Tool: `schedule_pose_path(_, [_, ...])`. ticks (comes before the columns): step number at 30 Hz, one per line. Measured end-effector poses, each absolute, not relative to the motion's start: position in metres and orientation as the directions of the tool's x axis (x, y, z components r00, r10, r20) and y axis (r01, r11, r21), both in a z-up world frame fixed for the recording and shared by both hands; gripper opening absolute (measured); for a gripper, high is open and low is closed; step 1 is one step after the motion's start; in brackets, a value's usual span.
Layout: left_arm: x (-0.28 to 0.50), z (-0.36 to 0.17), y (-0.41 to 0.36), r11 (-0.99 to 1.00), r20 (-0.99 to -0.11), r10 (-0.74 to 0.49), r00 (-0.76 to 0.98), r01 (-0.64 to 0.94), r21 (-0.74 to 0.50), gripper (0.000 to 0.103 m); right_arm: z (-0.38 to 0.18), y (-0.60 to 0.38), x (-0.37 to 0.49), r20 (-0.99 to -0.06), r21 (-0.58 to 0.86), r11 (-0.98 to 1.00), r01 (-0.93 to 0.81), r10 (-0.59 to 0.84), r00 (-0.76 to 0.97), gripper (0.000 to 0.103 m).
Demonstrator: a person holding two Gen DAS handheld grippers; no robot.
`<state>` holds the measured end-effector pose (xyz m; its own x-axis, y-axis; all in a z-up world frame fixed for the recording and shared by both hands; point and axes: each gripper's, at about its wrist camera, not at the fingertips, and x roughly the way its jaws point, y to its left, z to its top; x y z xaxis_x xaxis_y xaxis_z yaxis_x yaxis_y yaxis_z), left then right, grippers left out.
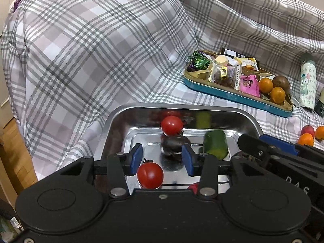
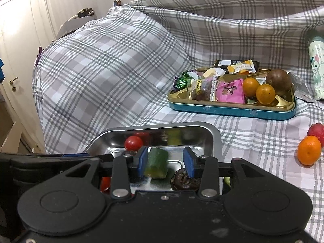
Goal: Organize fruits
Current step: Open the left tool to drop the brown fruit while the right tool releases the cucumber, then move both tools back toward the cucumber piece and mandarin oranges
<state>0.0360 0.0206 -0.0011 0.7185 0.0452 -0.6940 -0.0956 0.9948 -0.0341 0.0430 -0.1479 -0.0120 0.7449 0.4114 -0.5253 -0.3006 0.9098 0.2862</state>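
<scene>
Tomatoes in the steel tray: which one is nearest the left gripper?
The near tomato, just below the left gripper by its left finger. The other tomato sits toward the steel tray's far wall, beyond the dark fruit.

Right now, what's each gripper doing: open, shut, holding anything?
Left gripper: jaws open, empty, over the steel tray.
Right gripper: jaws open, holding nothing, green fruit piece between them, untouched.

left gripper (image 1: 162, 158): matte black housing, blue finger pads, silver screws | right gripper (image 2: 166, 163): same build, faint white lettering
</scene>
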Motion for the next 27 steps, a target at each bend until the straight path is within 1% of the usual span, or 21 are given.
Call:
schedule_pose_path(12, [0.032,0.000,0.016,0.996,-0.673,0.036,0.738,-0.078,-0.033,0.050,-0.008,-0.157,0.043,-0.520,0.292,0.921,-0.257,0.378,0.766,0.042])
schedule_pose_path(19, [0.031,-0.001,0.017,0.995,-0.677,0.029,0.735,-0.084,-0.048,0.051,-0.009,-0.167,0.044,-0.529,0.291,0.936,-0.198,0.330,0.782,0.042])
schedule_pose_path(27, [0.031,-0.001,0.011,0.997,-0.672,0.042,0.739,-0.071,-0.016,0.051,-0.010,-0.188,0.047,-0.539,0.291,0.950,-0.112,0.260,0.801,0.042])
